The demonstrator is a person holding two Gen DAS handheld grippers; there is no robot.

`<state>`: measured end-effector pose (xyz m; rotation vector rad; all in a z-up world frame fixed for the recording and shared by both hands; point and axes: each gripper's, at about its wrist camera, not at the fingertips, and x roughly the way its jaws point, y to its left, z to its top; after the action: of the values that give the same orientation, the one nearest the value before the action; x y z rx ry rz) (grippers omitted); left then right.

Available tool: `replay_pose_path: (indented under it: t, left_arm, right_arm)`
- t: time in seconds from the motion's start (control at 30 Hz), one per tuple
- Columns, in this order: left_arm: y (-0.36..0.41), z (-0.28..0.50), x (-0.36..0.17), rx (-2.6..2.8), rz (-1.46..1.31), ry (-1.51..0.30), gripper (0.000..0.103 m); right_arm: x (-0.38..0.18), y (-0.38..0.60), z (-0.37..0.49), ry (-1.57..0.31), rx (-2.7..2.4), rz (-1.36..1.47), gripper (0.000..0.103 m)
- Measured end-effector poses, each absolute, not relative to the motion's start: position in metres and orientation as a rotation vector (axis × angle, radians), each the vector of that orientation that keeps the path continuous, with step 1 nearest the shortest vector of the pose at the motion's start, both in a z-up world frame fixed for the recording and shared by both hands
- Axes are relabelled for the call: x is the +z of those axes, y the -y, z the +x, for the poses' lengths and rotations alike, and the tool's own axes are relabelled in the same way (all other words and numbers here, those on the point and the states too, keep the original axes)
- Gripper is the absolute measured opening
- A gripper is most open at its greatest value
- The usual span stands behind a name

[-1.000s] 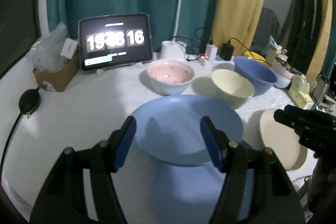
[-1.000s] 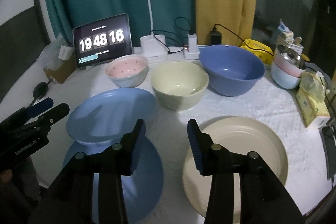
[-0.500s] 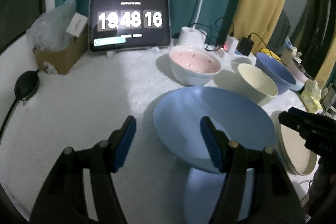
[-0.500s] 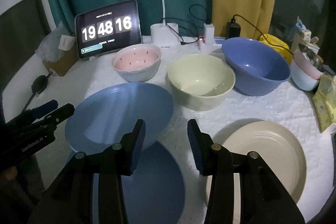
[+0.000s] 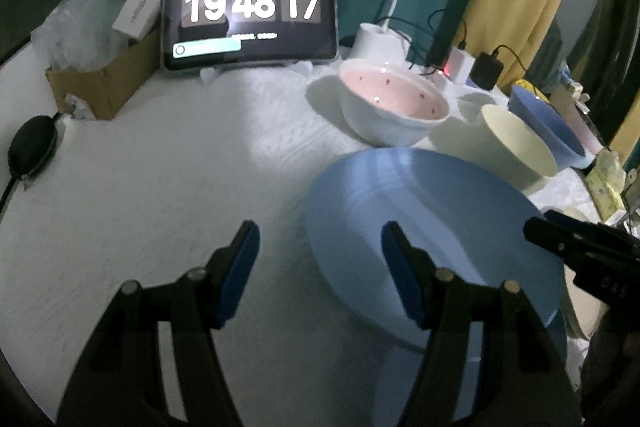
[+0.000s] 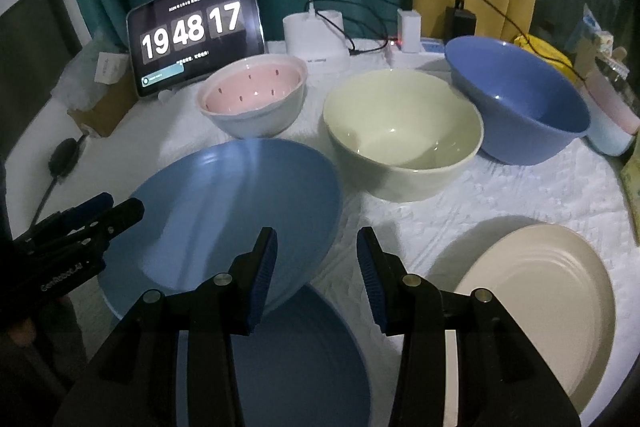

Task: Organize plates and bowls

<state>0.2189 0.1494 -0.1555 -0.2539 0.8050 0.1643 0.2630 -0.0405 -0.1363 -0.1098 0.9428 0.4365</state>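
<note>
Plates unstacked: blue plate [image 6: 224, 211] overlaps darker plate [image 6: 288, 367] left of cream plate [image 6: 540, 299]; bowls [image 6: 404, 131] beyond it unnested. Your left gripper [image 5: 320, 267] and right gripper [image 6: 316, 267] gape empty.

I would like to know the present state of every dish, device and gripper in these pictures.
tablet clock: on, showing 19 48 17
pink bowl: upright, empty
pale green bowl: upright, empty
blue bowl: upright, empty
upper blue plate: empty, overlapping the lower one
lower blue plate: partly covered
cream plate: flat, empty
left gripper: open
right gripper: open
</note>
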Motion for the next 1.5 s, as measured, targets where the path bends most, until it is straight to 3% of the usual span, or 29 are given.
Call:
replay_pose_path:
  t: [0.27, 0.4, 0.57, 0.8, 1.5]
  left_arm:
    - [-0.149, 0.227, -0.163, 0.158, -0.245, -0.831, 0.063]
    - [-0.146, 0.229, -0.165, 0.142, -0.235, -0.843, 0.044]
    - [-0.141, 0.226, -0.164, 0.138, -0.218, -0.843, 0.035]
    - [-0.142, 0.216, -0.158, 0.147, -0.217, -0.83, 0.033]
    - [-0.116, 0.184, -0.13, 0.109, -0.179, -0.768, 0.033]
  right_arm:
    - [-0.142, 0.037, 0.269, -0.958, 0.454, -0.101, 0.043]
    - [-0.142, 0.034, 0.267, -0.951, 0.465, -0.118, 0.038]
    - [-0.14, 0.035, 0.263, -0.943, 0.461, -0.134, 0.034]
    - [-0.133, 0.039, 0.254, -0.922, 0.455, -0.14, 0.022]
    - [-0.108, 0.071, 0.22, -0.851, 0.428, -0.111, 0.022]
